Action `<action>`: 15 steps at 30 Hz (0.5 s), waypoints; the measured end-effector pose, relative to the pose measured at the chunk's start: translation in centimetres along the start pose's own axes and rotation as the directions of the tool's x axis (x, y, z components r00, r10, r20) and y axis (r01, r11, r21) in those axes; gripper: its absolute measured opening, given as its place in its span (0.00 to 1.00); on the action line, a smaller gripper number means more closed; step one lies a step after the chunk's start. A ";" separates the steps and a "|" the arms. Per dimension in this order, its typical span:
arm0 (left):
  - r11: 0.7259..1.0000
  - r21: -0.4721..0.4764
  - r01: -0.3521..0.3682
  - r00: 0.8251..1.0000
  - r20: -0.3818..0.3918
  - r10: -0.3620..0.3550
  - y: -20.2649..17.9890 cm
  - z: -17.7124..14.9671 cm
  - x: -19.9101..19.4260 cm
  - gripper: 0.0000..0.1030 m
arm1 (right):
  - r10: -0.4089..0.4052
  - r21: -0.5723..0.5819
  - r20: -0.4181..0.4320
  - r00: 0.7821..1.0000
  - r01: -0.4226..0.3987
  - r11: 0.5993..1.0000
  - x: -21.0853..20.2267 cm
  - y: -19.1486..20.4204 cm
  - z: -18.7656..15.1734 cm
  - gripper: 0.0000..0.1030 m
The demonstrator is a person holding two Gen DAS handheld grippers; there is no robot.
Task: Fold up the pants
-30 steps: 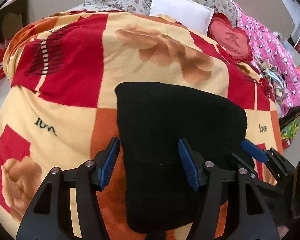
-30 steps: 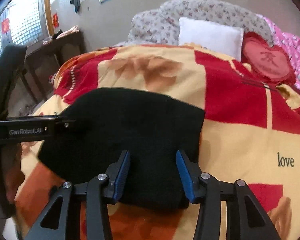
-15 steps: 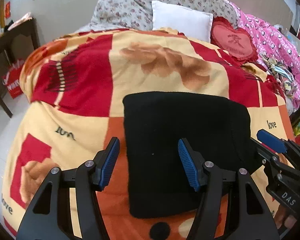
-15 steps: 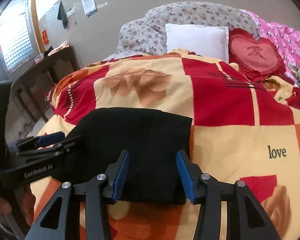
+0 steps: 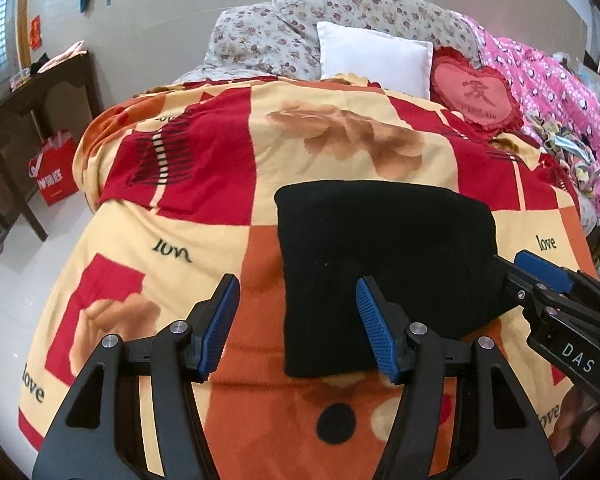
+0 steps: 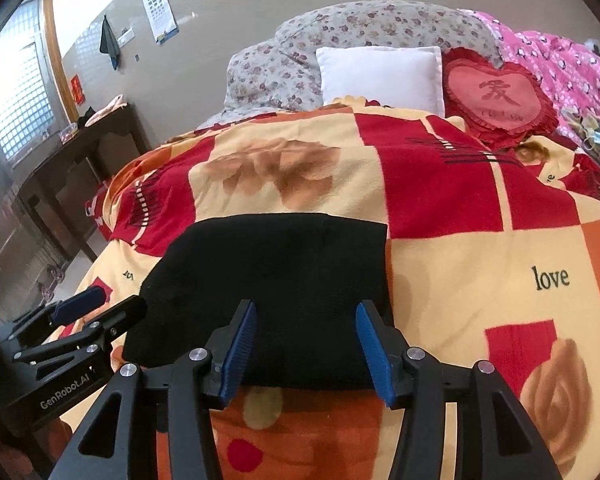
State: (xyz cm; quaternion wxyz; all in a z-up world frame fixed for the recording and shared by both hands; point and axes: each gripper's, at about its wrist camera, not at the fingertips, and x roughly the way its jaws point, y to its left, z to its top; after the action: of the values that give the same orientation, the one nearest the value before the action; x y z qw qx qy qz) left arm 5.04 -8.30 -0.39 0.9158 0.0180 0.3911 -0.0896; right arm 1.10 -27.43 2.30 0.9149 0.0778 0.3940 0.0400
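The black pants lie folded into a compact rectangle on the red, orange and yellow blanket; they also show in the right wrist view. My left gripper is open and empty, raised above the near left edge of the pants. My right gripper is open and empty, raised above their near right edge. Each gripper shows in the other's view, the right one at the pants' right side and the left one at their left side.
A white pillow, a red heart cushion, a floral quilt and pink bedding lie at the head and right of the bed. A dark wooden table and a red bag stand left of the bed.
Both grippers have pulled back and up from the folded pants, so more of the bed and room shows. The pants lie still and both grippers stay open.
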 end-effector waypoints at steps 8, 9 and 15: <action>0.999 0.020 -0.032 0.999 0.037 0.032 -0.5 -1.1 -2.0 0.59 | 0.004 -0.020 0.008 1.000 -0.004 1.000 -1.3 1.1 -0.5 0.49; 0.999 0.022 -0.035 0.999 0.042 0.034 -0.6 -1.3 -2.3 0.59 | 0.001 -0.020 0.010 1.000 0.000 1.000 -1.5 1.2 -0.5 0.49; 0.998 0.032 -0.049 0.996 0.073 0.046 -0.8 -1.8 -3.5 0.59 | 0.002 -0.017 0.009 1.000 -0.002 1.000 -2.1 1.5 -0.8 0.49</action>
State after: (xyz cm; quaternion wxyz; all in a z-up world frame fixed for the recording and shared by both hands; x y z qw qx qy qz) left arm 1.25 -8.40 0.87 0.9308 0.0394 0.3557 -0.0748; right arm -0.89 -26.11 3.53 0.9173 0.0705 0.3895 0.0441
